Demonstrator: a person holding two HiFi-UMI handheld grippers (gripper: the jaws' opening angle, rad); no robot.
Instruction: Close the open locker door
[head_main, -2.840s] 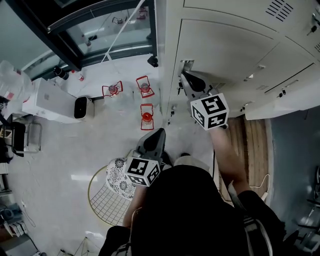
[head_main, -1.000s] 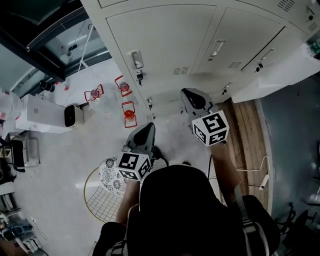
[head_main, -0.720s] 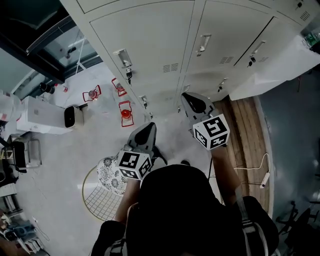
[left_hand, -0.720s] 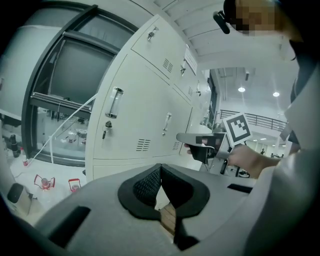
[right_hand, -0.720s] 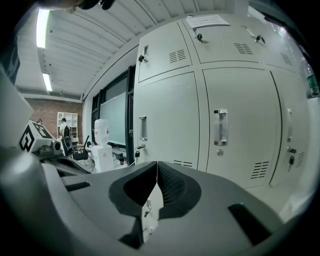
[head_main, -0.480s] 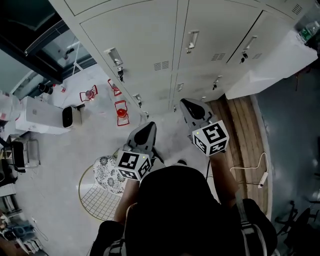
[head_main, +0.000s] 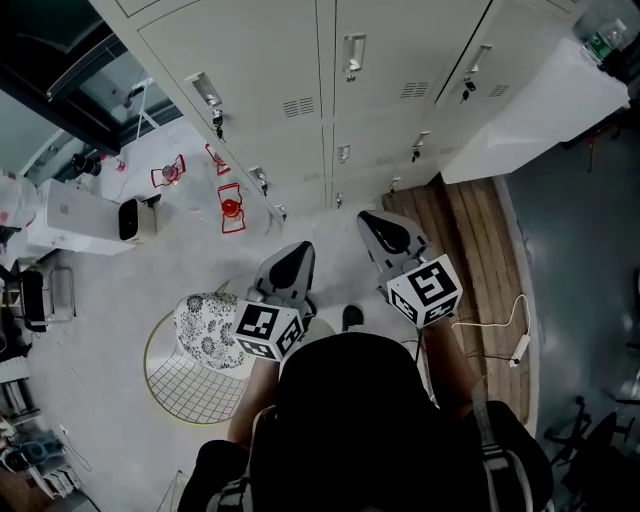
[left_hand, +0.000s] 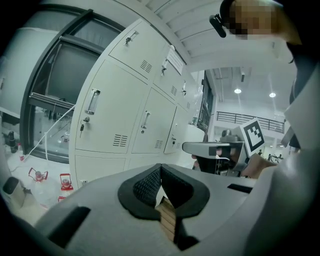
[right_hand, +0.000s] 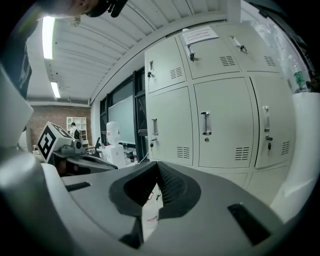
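**Locker door shut; both grippers closed, held off the lockers**

- The bank of pale lockers (head_main: 400, 50) fills the top of the head view.
- The locker door (head_main: 240, 55) is at the upper left. It lies flush with its neighbours, so it is shut. A bunch of keys (head_main: 216, 122) hangs under its handle.
- Pale floor (head_main: 100, 290) takes the left half of the frame.
- Wooden boards (head_main: 470, 240) run down right of centre, from the foot of the lockers.
- A white counter (head_main: 530, 110) juts in at the upper right, in front of the lockers.
- A round wire stool (head_main: 195, 370) with a patterned cushion (head_main: 205, 320) sits at the lower left, just beside the left gripper.
- A white box (head_main: 70, 215) stands at the left edge.
- The left gripper (head_main: 292, 262) is at centre frame, pointing toward the lockers and well apart from them. In its own view the jaws are together, with the dark pads meeting at the tips.
- The right gripper (head_main: 378, 225) is just to the right of it and a little nearer the lockers, but not touching them. Its jaws are together too, pads meeting.
- Three small red wire stands (head_main: 230, 208) sit on the floor at the upper left, near the foot of the lockers.
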